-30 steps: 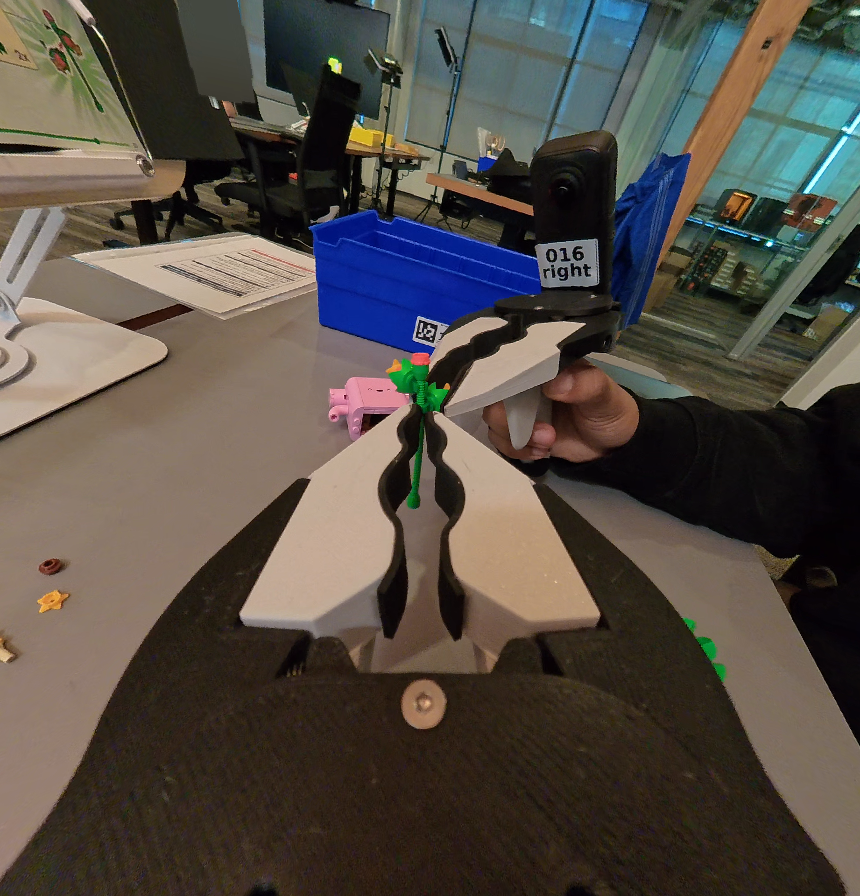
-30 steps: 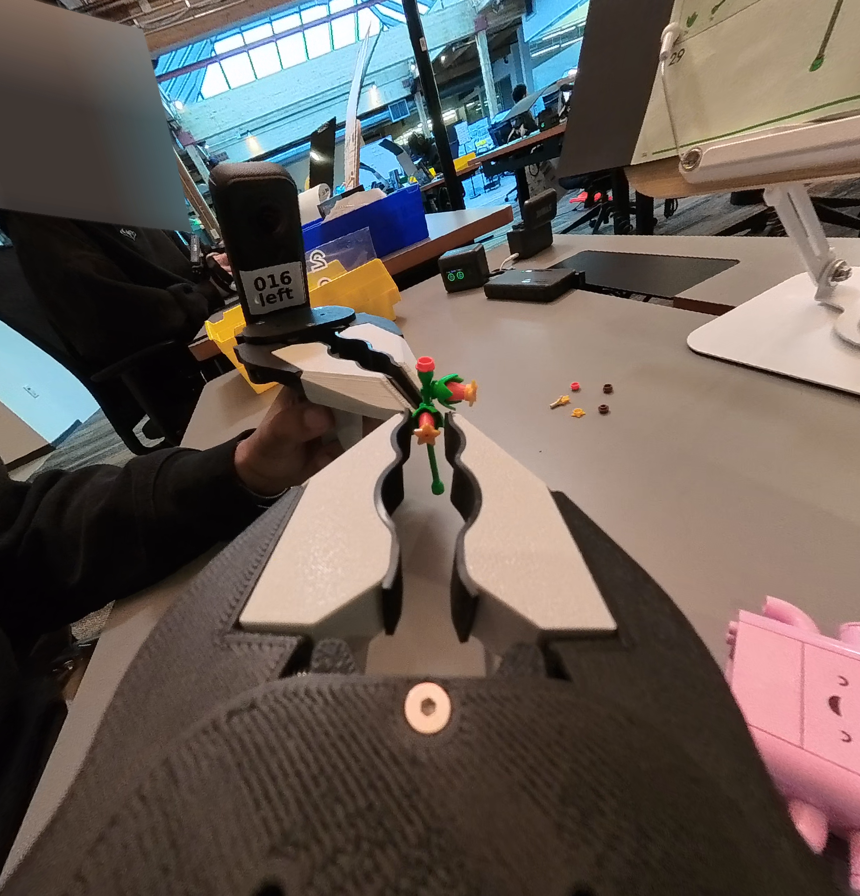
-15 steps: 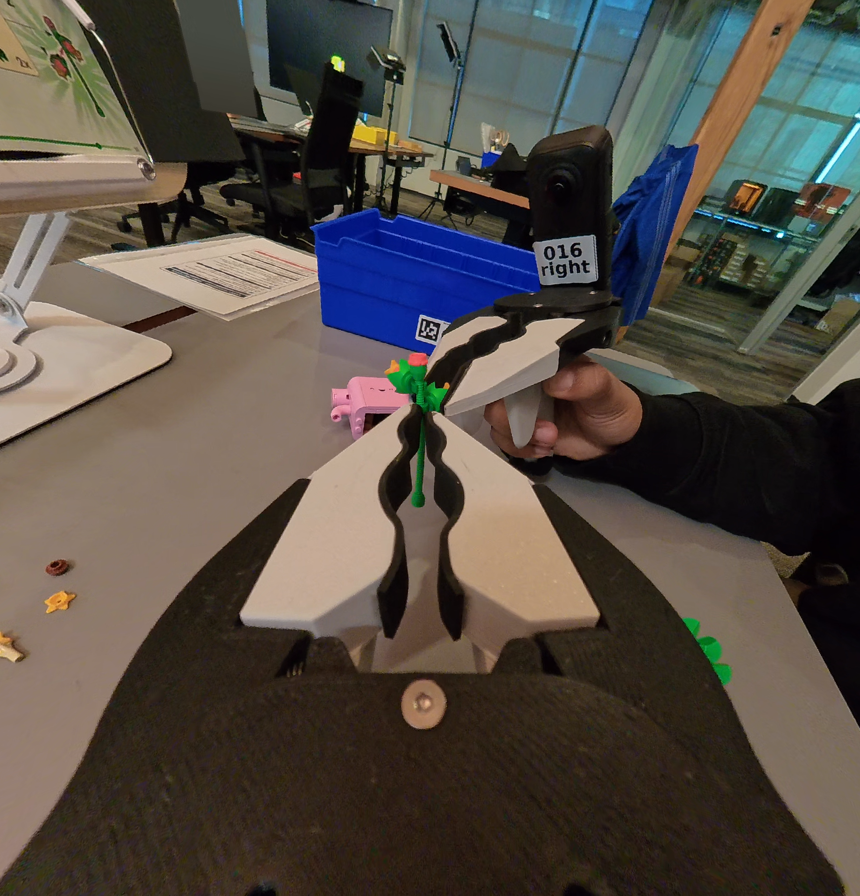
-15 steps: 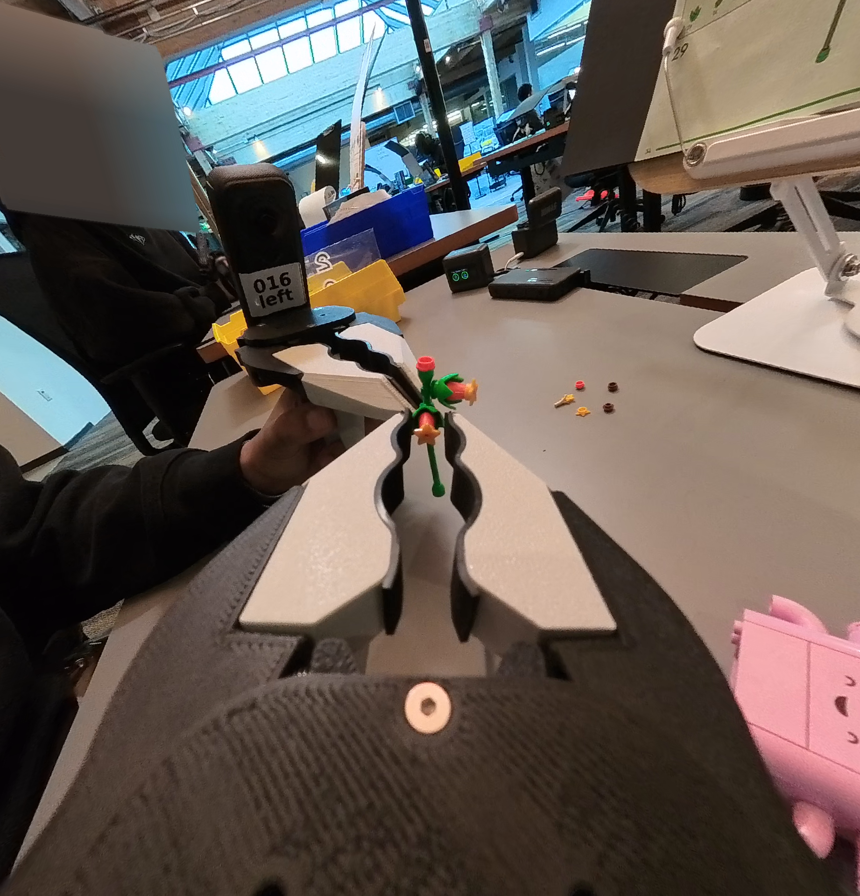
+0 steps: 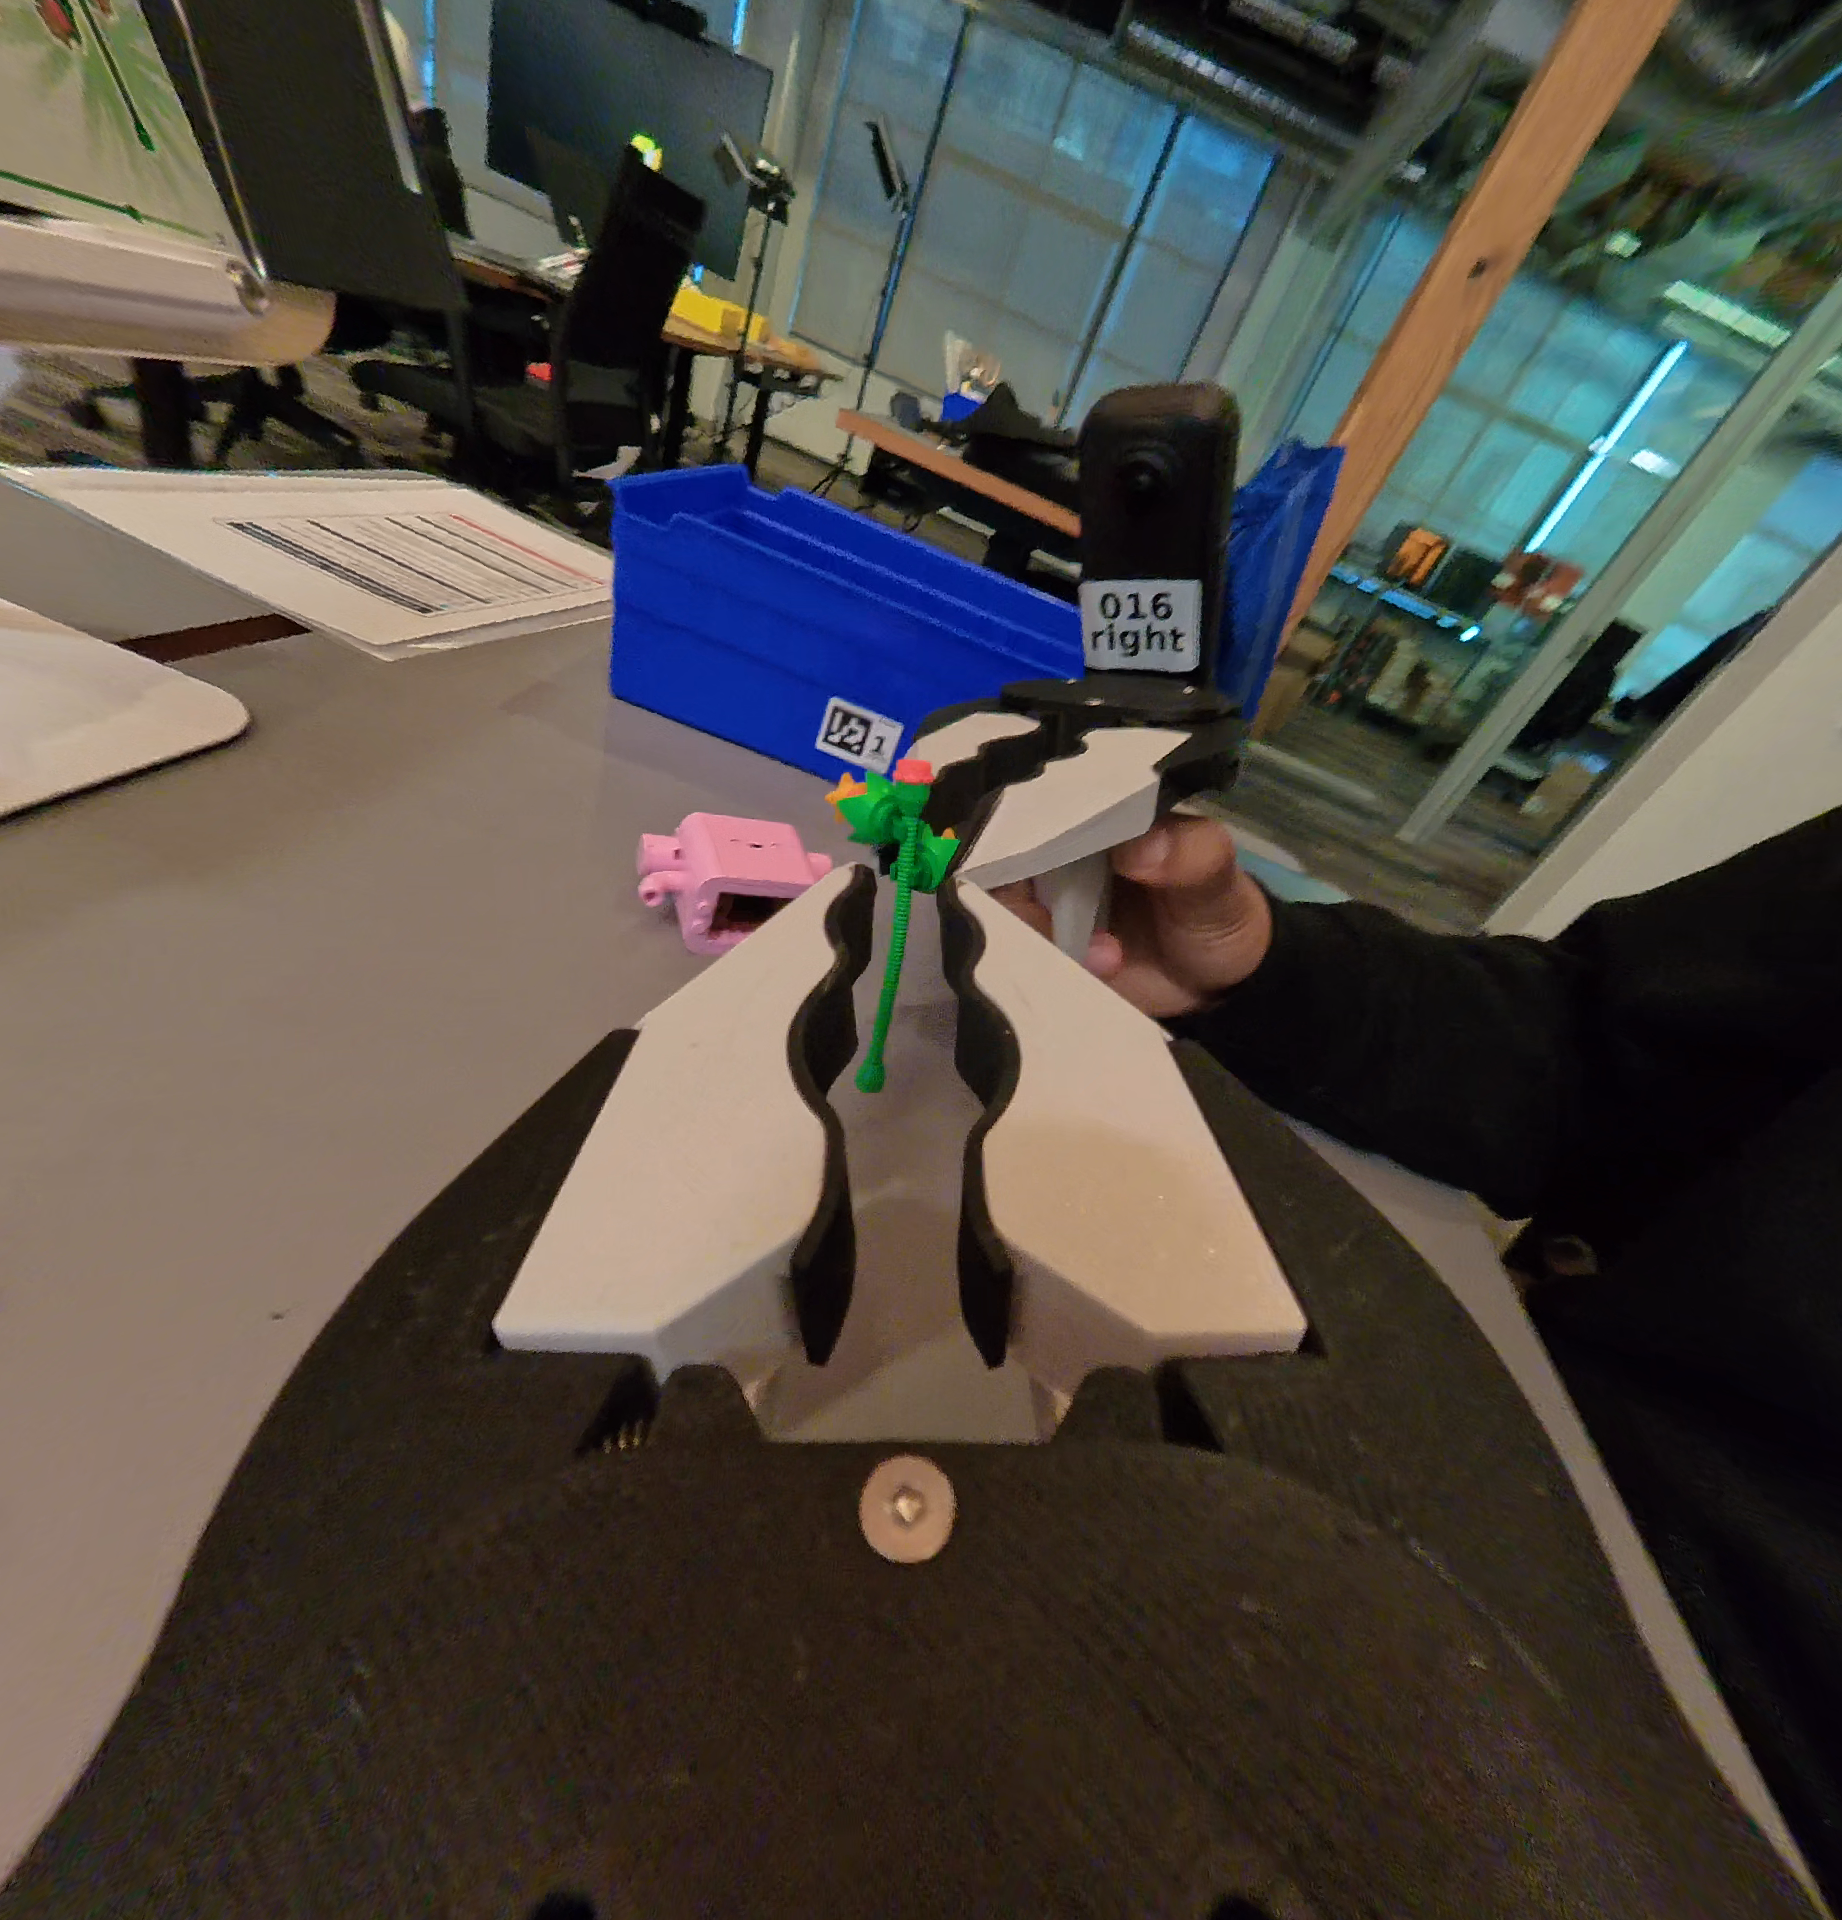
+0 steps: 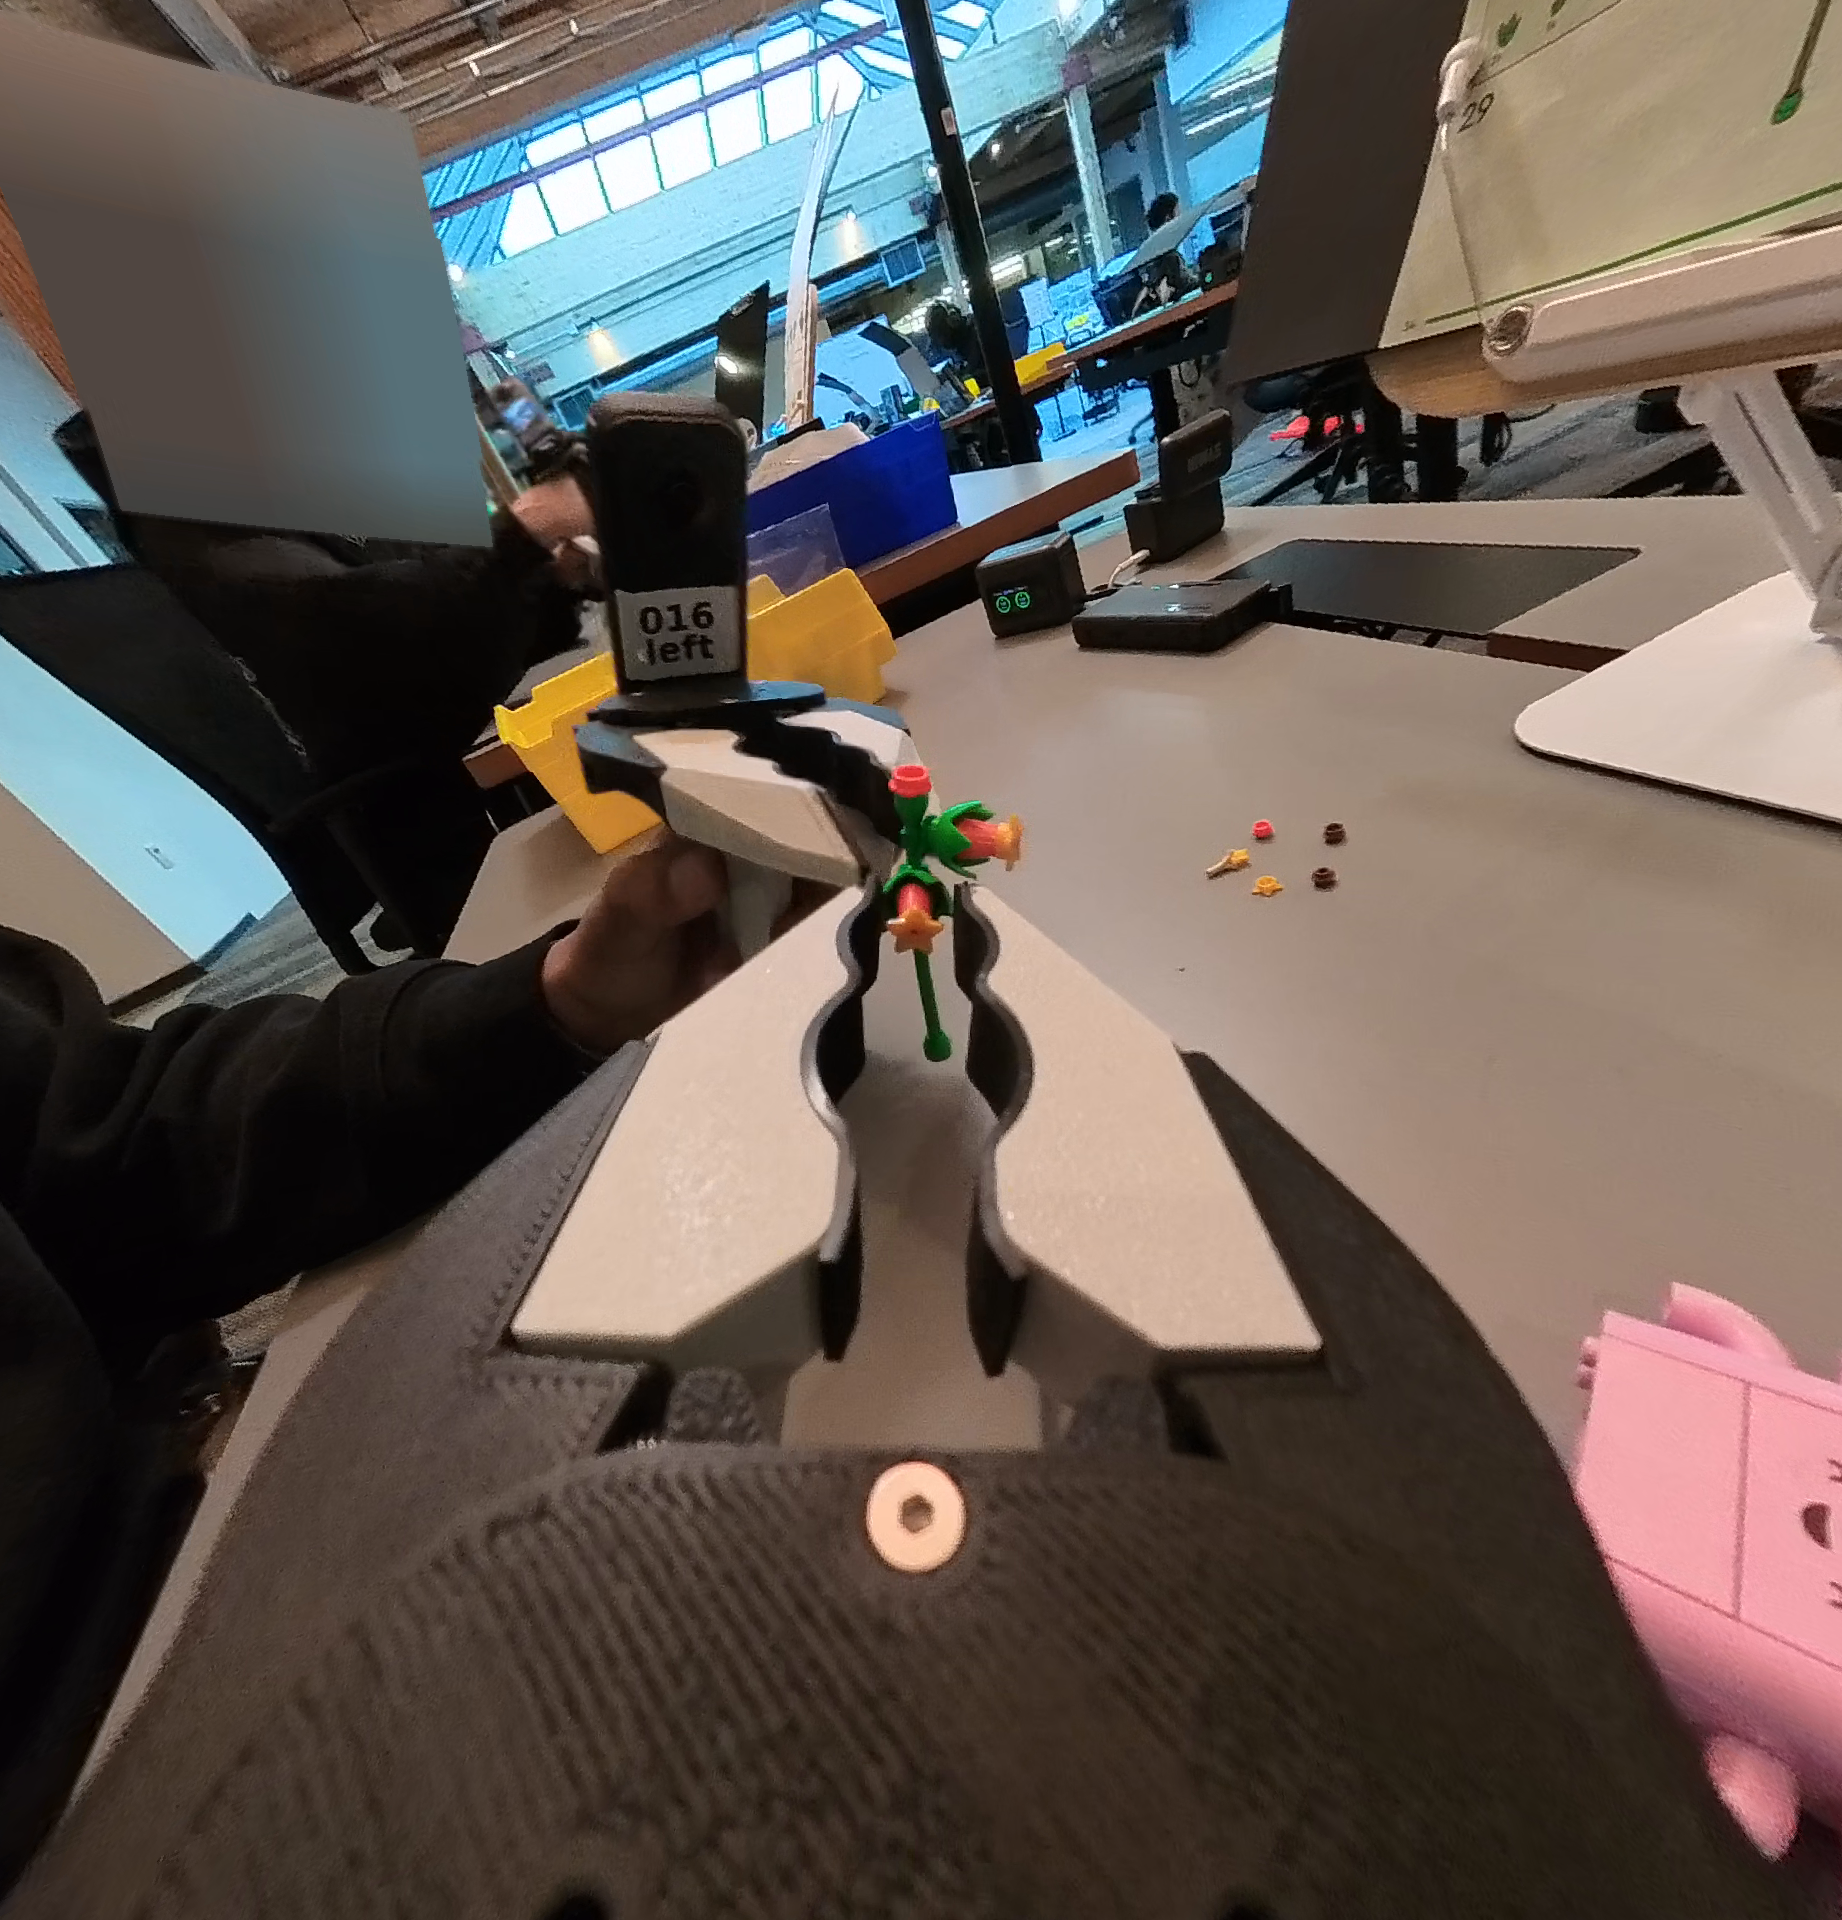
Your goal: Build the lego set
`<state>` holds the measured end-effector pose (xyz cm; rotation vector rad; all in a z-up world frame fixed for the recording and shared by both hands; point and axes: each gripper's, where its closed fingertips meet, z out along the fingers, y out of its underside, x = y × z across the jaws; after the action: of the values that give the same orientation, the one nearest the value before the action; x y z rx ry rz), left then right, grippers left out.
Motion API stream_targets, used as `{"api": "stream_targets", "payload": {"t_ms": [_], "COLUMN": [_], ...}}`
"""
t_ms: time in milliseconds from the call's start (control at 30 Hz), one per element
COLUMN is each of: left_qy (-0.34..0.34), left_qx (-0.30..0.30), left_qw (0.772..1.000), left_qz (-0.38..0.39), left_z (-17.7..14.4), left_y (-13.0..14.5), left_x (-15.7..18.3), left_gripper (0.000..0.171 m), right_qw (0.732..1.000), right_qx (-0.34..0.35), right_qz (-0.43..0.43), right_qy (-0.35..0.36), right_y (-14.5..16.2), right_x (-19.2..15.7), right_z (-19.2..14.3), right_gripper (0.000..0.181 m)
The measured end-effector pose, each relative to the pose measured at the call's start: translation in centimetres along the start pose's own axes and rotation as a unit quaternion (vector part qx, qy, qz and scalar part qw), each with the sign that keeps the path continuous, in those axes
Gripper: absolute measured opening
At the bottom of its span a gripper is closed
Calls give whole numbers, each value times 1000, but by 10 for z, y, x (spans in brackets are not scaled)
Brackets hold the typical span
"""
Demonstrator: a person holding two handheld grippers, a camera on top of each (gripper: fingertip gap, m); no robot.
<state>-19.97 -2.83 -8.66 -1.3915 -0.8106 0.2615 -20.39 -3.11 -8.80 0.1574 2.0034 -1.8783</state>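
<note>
A green lego flower stem (image 5: 889, 977) with red and orange blossoms hangs in the air between both grippers, slightly tilted. My left gripper (image 5: 901, 883) has its jaws a little apart around the stem, and the pads do not touch it. My right gripper (image 6: 917, 904) is shut on the leafy blossom part of the stem (image 6: 929, 987). The right gripper also shows in the left wrist view (image 5: 938, 821), meeting the flower head from the far side. The left gripper also shows in the right wrist view (image 6: 875, 842). Both are held above the grey table (image 6: 1416, 1039).
A pink lego block figure (image 5: 735, 857) lies on the table, close at the right wrist view's right edge (image 6: 1727, 1507). Small loose red, brown and orange pieces (image 6: 1270, 857) lie farther out. There is also a blue bin (image 5: 792, 623), a yellow bin (image 6: 813, 644), the instruction stand's white base (image 6: 1727, 665), black devices (image 6: 1171, 623) and a paper sheet (image 5: 377, 561). Both grippers' tips are close together, under 4 cm apart.
My left gripper's jaws have opened slightly off the stem, and the stem now hangs tilted. The right gripper keeps its hold. Both hands have shifted a little.
</note>
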Motion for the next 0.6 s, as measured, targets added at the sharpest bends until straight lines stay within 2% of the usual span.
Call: {"api": "stream_targets", "payload": {"t_ms": [100, 300, 600], "left_qy": [26, 35, 29], "left_qx": [17, 23, -4], "left_qw": [999, 998, 999], "left_qz": [-30, -43, -14], "left_z": [-3, -4, 1], "left_y": [-5, -6, 2], "left_x": [2, 2, 5], "left_gripper": [10, 9, 8], "right_qw": [1000, 1000, 1000], "right_qx": [3, -1, 3], "right_qz": [2, -2, -6], "right_qy": [-5, -11, -13], "right_y": [0, 1, 0], "right_x": [-1, -3, -4], "right_z": [0, 1, 0], "right_gripper": [12, 12, 12]}}
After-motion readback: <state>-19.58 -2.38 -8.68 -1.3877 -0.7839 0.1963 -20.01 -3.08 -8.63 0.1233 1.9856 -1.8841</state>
